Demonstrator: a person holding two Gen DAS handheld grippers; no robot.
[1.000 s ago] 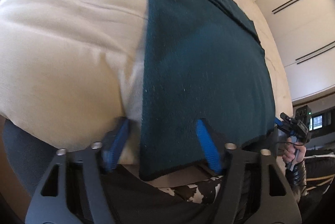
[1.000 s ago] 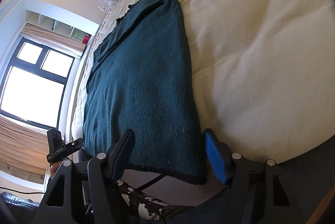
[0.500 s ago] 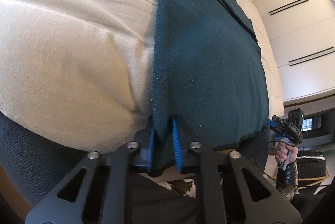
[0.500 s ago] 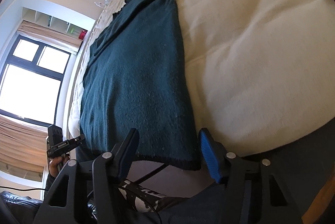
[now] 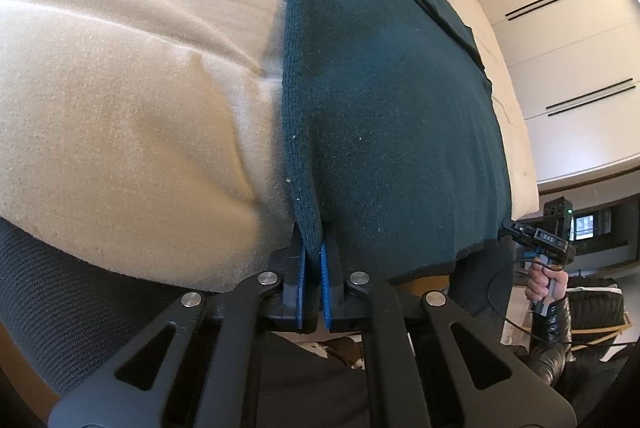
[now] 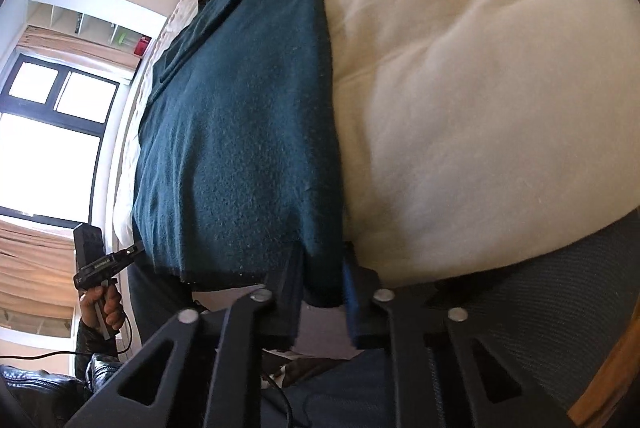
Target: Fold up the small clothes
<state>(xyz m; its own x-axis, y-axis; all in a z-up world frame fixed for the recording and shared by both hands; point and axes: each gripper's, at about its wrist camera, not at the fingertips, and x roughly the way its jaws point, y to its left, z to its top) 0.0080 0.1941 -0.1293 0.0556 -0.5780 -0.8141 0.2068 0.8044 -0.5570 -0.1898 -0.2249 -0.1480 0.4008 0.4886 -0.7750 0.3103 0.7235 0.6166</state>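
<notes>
Left wrist: hand-held gripper now clamped

Daylight is pouring in from the window at nine o'clock in the right wrist view — its panes are blowing out to pure white. The cream bedding is glowing softly, with gentle shadows lying in its folds. The dark green cloth is staying sharp enough to show its weave and lint specks. Both views are bending strongly at the rims, with black corners closing in. The right gripper's fingers at six o'clock are smearing with motion blur — the left view is looking crisper.
</notes>
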